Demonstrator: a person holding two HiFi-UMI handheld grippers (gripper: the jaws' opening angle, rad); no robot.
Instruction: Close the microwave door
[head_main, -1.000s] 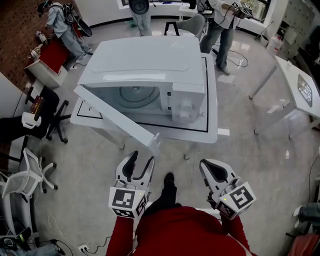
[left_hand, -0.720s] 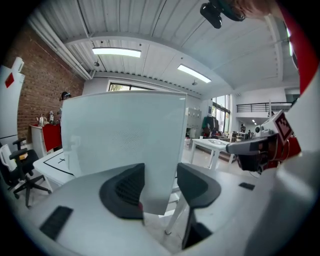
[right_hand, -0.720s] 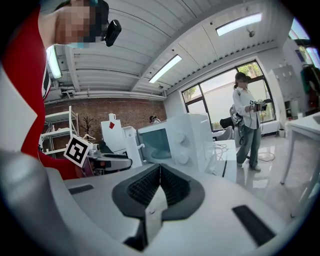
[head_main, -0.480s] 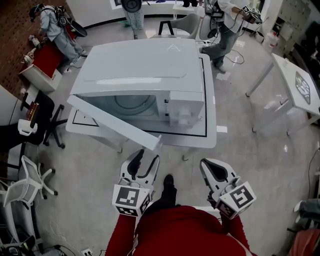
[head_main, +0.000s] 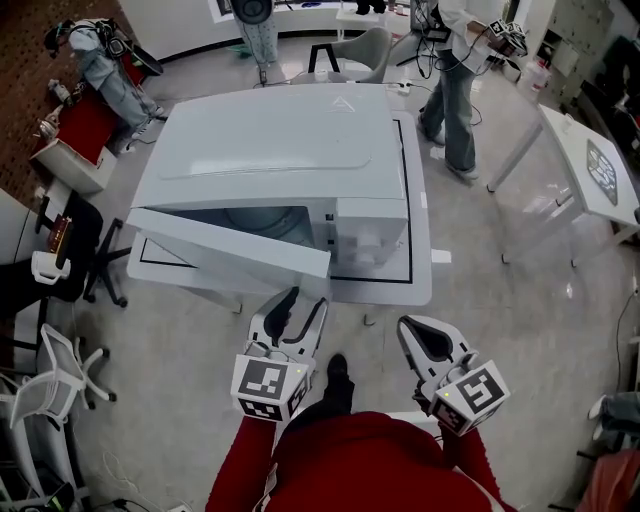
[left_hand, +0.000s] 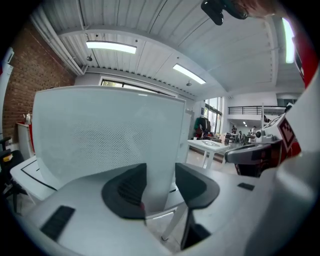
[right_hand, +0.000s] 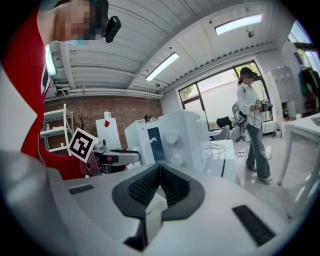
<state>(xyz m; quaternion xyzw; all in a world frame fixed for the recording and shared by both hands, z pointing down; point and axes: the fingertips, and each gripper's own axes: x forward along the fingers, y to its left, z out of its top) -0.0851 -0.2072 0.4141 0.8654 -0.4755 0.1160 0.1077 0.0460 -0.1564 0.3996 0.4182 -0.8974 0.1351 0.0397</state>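
Note:
A big white microwave (head_main: 280, 130) stands on a white table (head_main: 420, 270). Its door (head_main: 230, 250), hinged at the left, hangs partly open, with the free edge near the control panel (head_main: 365, 235). My left gripper (head_main: 303, 305) is right below that free edge. In the left gripper view the door (left_hand: 110, 135) fills the frame and its edge stands between the closing jaws of that gripper (left_hand: 161, 182); no pad visibly presses on it. My right gripper (head_main: 432, 340) hangs to the right, short of the table, shut on nothing (right_hand: 159, 182).
A person (head_main: 465, 60) stands behind the table at the right, and another (head_main: 100, 60) at the far left by a red stand. A second white table (head_main: 590, 170) is at the right. Office chairs (head_main: 50, 370) stand at the left.
The door has swung a good way toward the microwave's front. My left gripper has moved forward and a little right, following the door's free edge. The right gripper has barely shifted.

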